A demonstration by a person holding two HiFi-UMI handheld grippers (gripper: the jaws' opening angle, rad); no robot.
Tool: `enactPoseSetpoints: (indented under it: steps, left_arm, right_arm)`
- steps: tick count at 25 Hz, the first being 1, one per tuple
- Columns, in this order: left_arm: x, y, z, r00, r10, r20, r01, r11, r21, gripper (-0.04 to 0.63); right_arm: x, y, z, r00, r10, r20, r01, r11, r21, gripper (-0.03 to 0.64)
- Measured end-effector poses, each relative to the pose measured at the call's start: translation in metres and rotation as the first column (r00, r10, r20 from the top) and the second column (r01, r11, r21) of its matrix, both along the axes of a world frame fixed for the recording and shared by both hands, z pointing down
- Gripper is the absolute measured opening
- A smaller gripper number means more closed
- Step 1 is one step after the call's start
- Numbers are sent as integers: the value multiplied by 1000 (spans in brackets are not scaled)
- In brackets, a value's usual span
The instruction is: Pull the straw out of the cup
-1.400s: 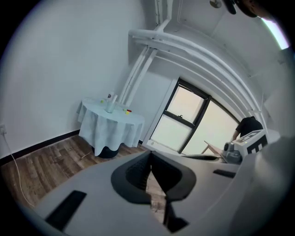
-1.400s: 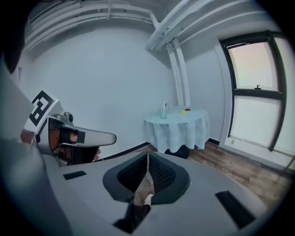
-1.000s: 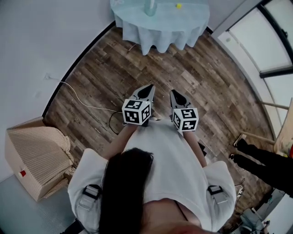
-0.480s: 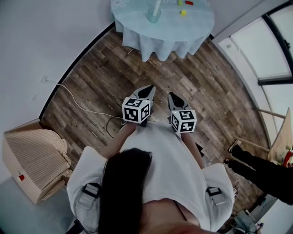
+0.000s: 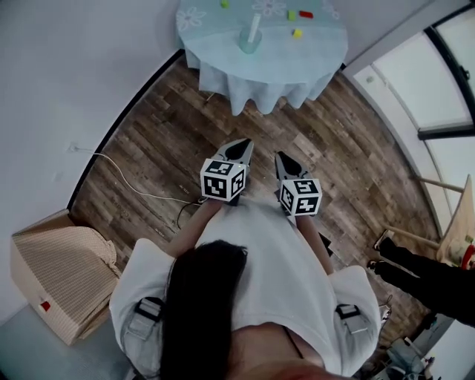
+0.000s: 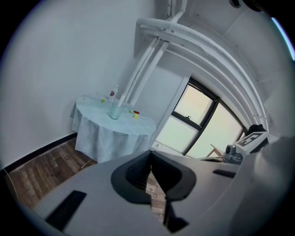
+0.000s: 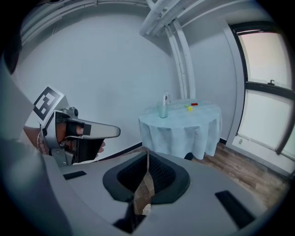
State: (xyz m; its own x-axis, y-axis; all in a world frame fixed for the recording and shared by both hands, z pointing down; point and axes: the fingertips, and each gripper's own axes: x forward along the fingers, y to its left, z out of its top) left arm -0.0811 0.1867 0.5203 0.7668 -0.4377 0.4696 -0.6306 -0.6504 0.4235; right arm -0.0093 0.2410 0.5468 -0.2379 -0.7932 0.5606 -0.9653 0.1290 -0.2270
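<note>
A pale green cup (image 5: 249, 43) with a white straw (image 5: 254, 27) upright in it stands on a round table with a light blue cloth (image 5: 282, 63) at the top of the head view. The left gripper view shows the cup (image 6: 114, 111) and straw (image 6: 121, 98) far ahead, and so does the right gripper view, cup (image 7: 162, 111) and straw (image 7: 165, 97). My left gripper (image 5: 240, 146) and right gripper (image 5: 283, 158) are held side by side over the wooden floor, well short of the table. Both are shut with nothing between the jaws.
Small yellow (image 5: 297, 33), red (image 5: 306, 14) and green (image 5: 224, 4) pieces lie on the table. A cardboard box (image 5: 59, 260) stands at the left, and a white cable (image 5: 126, 177) runs across the floor. A person's dark legs (image 5: 423, 274) are at the right by the windows.
The table with the cup has come further into the head view from the top as I and both grippers moved toward it. Both grippers stay shut.
</note>
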Motion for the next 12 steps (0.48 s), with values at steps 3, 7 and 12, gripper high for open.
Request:
enactPoseSetpoints:
  steps: [3,7,12]
  left_arm:
    - [1,-18,-2,1000,25,4,-25,1000,15,11]
    - [1,-37,-4,998,59,7,-59,998,24,11]
    - [-1,-53,-4,997,72,1,-72,997,19,11]
  right_arm:
    - [-5,-17,-1,1000,2,-8,-2,1000,2,37]
    - [-9,-36,-1,1000,20,-5,-20,1000,4,37]
    - [-12,-50,0,999,30,13,-30,1000,-4,37]
